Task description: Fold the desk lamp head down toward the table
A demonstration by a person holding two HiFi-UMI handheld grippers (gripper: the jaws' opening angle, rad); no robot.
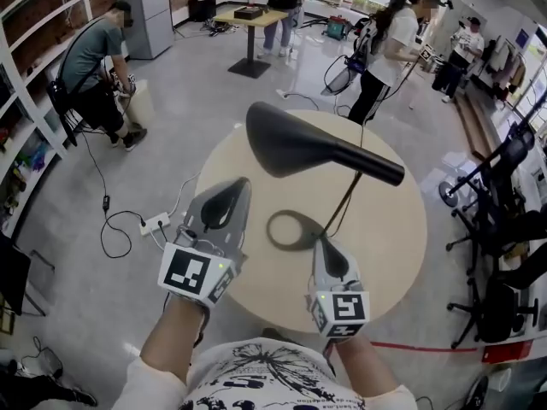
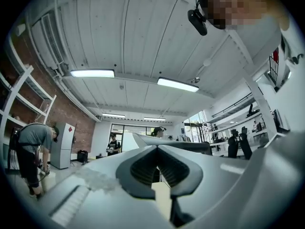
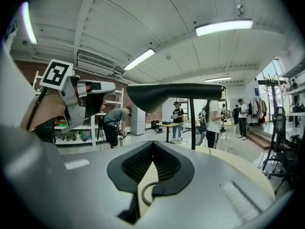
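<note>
A black desk lamp stands on the round beige table (image 1: pixel 393 254). Its long head (image 1: pixel 316 143) is raised and roughly level above the ring-shaped base (image 1: pixel 295 229), held up by a thin stem (image 1: pixel 346 199). My left gripper (image 1: pixel 242 184) is shut and empty, its tip just below the head's wide end. My right gripper (image 1: pixel 329 250) is also shut and empty, low beside the base ring. The right gripper view shows the head (image 3: pixel 171 92) overhead, the stem (image 3: pixel 192 123), a sliver of the base ring (image 3: pixel 147 192) and the left gripper (image 3: pixel 112 87). The head's edge (image 2: pixel 190 147) shows just past the left gripper (image 2: pixel 157 148).
Office chairs (image 1: pixel 500 229) stand right of the table. A power strip (image 1: pixel 155 223) and cables lie on the floor at left. White shelving (image 1: pixel 26 101) lines the left wall. People stand farther back by a small table (image 1: pixel 252 15).
</note>
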